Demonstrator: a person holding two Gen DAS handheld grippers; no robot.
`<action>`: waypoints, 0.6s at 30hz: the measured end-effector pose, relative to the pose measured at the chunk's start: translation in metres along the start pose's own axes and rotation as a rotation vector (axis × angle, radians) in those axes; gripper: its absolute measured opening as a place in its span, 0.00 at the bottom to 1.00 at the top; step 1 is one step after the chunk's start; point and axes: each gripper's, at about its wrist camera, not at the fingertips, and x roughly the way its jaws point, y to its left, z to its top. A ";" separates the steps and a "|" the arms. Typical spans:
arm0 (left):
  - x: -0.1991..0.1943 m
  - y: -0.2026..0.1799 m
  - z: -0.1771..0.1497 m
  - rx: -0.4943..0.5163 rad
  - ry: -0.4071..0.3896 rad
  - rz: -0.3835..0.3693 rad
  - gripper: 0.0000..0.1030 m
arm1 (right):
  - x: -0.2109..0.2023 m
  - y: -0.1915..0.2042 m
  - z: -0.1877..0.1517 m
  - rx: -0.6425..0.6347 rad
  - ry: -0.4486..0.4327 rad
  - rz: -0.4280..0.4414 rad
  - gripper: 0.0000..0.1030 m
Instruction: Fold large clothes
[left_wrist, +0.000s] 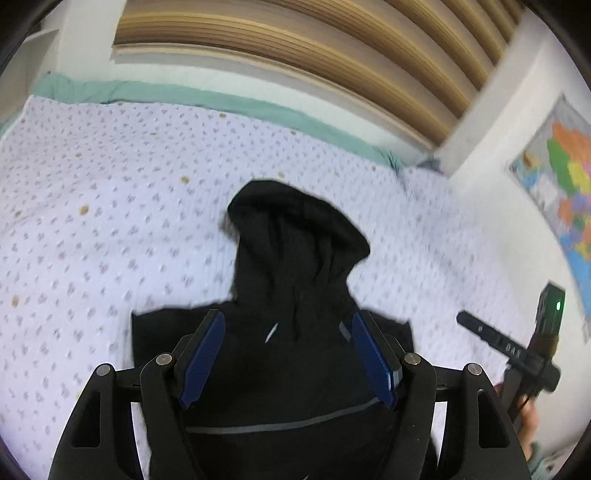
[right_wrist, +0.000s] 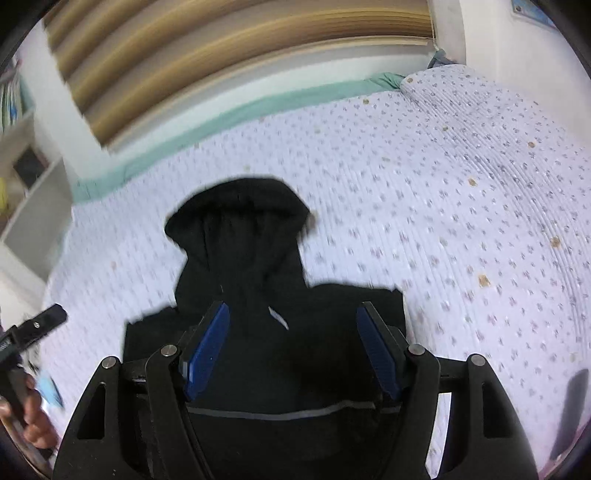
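Note:
A black hooded garment (left_wrist: 291, 266) lies folded on the patterned white bedspread (left_wrist: 110, 206), its hood toward the far wall. My left gripper (left_wrist: 288, 325) hangs above the garment's body with its blue pads (left_wrist: 205, 358) wide apart and nothing between them. In the right wrist view the same garment (right_wrist: 240, 251) lies below my right gripper (right_wrist: 293, 317), which is open and holds nothing. A grey seam line (right_wrist: 280, 415) crosses the folded body near the camera. The right gripper shows at the right edge of the left wrist view (left_wrist: 480, 328), and the left one at the left edge of the right wrist view (right_wrist: 48, 319).
A teal sheet edge (left_wrist: 207, 98) runs along the far side of the bed under a wooden slatted headboard (left_wrist: 295, 44). A coloured map (left_wrist: 565, 177) hangs on the right wall. White shelves (right_wrist: 26, 155) stand left of the bed. A hand (right_wrist: 35, 417) holds the left gripper's handle.

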 end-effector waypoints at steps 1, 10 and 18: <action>0.006 0.001 0.011 -0.015 0.000 -0.001 0.71 | 0.002 -0.001 0.008 0.008 -0.003 0.003 0.72; 0.128 0.034 0.078 -0.063 0.110 0.115 0.71 | 0.098 -0.009 0.051 0.106 0.119 0.078 0.72; 0.244 0.084 0.094 -0.218 0.219 0.134 0.71 | 0.223 -0.022 0.077 0.167 0.234 0.083 0.72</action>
